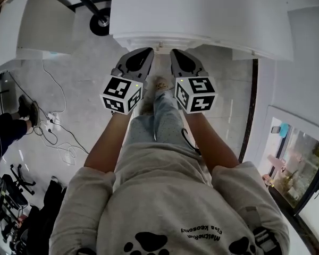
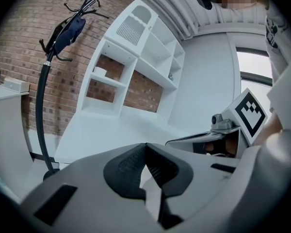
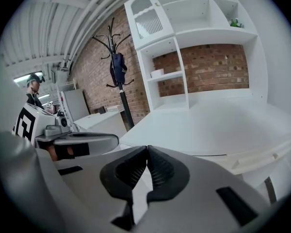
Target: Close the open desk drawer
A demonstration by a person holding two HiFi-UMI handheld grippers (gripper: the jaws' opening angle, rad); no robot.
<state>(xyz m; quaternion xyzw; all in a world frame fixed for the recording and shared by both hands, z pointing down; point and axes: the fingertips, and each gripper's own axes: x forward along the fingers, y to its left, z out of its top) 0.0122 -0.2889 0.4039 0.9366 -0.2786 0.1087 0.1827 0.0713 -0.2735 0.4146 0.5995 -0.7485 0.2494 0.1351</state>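
Overhead, looking down past a grey sweatshirt and two bare forearms to a pair of grey plastic tools held side by side. Left gripper, topped by a black-and-white marker cube, with jaws pressed fully together on nothing. Right gripper, same build, likewise closed tight and empty. Just ahead of both tips, the white desk drawer: only a narrow front band showing, tucked under the rounded edge of the white desk top, apparently pushed in, both tools clear of it. Beyond, on the desk, a white open shelf unit against a red brick wall, with a black coat stand alongside
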